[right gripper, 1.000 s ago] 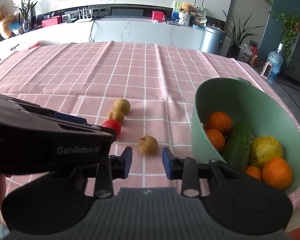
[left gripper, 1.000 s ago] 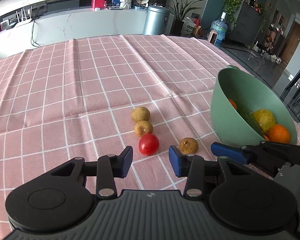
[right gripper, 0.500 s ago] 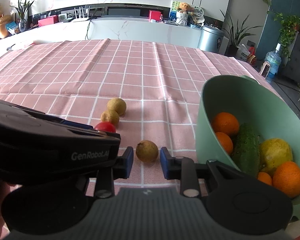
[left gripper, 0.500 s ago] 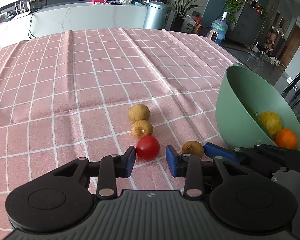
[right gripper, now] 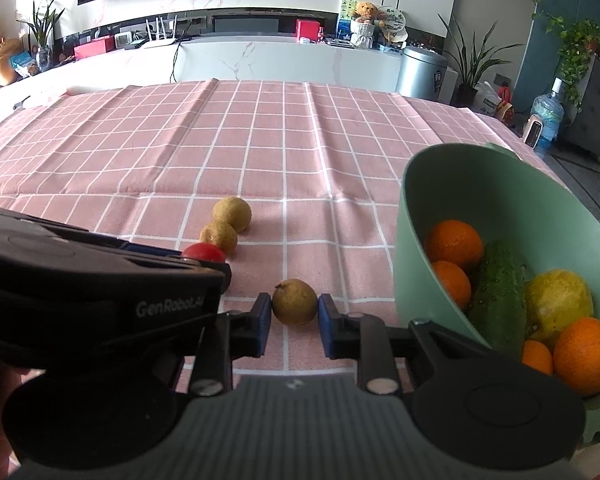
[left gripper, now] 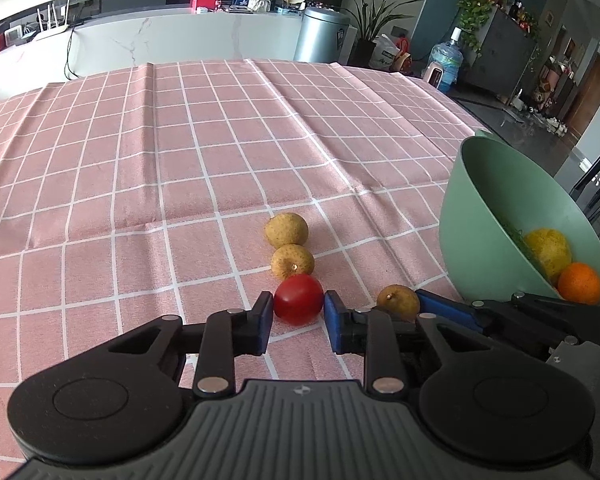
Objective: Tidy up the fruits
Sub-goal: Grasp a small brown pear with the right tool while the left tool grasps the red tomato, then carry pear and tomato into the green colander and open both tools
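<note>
A red cherry tomato (left gripper: 299, 299) lies on the pink checked cloth between the blue pads of my left gripper (left gripper: 298, 312), which touch its sides. A brown longan (right gripper: 294, 301) lies between the pads of my right gripper (right gripper: 294, 314), which also touch it. Both fruits rest on the cloth. Two more longans (left gripper: 292, 261) (left gripper: 286, 230) lie in a row just beyond the tomato. A tilted green bowl (right gripper: 416, 216) on the right holds oranges (right gripper: 454, 245), a cucumber (right gripper: 498, 292) and a yellow fruit (right gripper: 559, 298).
The two grippers sit side by side, the left one (right gripper: 100, 292) close against the right one's left side. The table's right edge runs just past the bowl (left gripper: 480, 216). The pink cloth (left gripper: 180, 160) stretches far back and left.
Both grippers moved forward and down and narrowed. The left jaws now bracket the tomato and the right jaws bracket the lone longan.
</note>
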A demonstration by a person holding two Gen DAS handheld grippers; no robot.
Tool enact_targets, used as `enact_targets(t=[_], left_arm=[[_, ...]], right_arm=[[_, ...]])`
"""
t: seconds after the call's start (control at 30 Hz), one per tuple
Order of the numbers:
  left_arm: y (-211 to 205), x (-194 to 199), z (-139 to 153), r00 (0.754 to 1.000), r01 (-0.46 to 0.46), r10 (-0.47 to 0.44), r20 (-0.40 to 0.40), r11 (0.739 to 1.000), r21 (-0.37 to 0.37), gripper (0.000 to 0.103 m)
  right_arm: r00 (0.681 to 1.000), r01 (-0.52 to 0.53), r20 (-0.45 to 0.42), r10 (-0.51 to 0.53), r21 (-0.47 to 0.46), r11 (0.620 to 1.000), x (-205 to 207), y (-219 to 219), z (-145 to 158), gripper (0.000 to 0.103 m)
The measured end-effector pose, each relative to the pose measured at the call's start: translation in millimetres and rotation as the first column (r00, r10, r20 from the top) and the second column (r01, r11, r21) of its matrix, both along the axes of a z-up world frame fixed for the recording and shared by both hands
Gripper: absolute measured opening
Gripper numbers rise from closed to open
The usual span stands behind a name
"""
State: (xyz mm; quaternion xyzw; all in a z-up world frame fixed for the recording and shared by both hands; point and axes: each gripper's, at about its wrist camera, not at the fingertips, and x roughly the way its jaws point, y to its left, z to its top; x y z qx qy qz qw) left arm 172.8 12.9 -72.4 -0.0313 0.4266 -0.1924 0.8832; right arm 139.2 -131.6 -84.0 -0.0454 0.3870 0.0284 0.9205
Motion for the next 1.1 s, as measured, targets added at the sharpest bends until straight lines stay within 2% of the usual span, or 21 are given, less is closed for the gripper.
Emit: enact_targets(t=[0.3, 0.5, 0.7, 0.83, 0.97, 1.1], left_arm=[[20.5, -13.8, 19.7, 0.997, -0.07, 0.068, -0.024, 0.989, -0.129, 0.03], [9.5, -29.3, 48.2, 0.999, -0.036, 0.041, 0.029, 0.988, -0.148, 0.03], [-22.4, -36.4, 75.3, 0.996, 0.033, -0.024, 0.081, 0.993, -0.117, 0.03], [-45.8, -32.9, 84.8, 0.992, 0.081, -0.07, 0.107, 0.992, -0.098, 0.03], [-77.9, -25.4, 87.3, 0.985, 0.132, -0.128, 0.113, 0.991, -0.025, 0.03], [-107.2, -18.3, 82.9, 0.976, 0.191, -0.194, 0.1, 0.981, 0.039, 0.03]], right_arm=[[0.998, -0.05, 0.043, 0.046, 0.079, 0.996, -20.7, -9.1, 28.9, 0.021], [0.992, -0.084, 0.102, 0.075, 0.092, 0.992, -50.5, -22.9, 58.7, 0.021], [0.989, -0.054, 0.144, 0.043, 0.078, 0.995, -69.8, -51.0, 81.1, 0.021], [0.991, -0.003, 0.136, -0.004, 0.052, 0.999, -70.5, -78.8, 88.4, 0.021], [0.994, 0.038, 0.104, -0.043, 0.055, 0.998, -64.8, -104.6, 89.8, 0.021], [0.998, 0.028, 0.06, -0.029, 0.016, 0.999, -54.2, -117.1, 88.3, 0.021]])
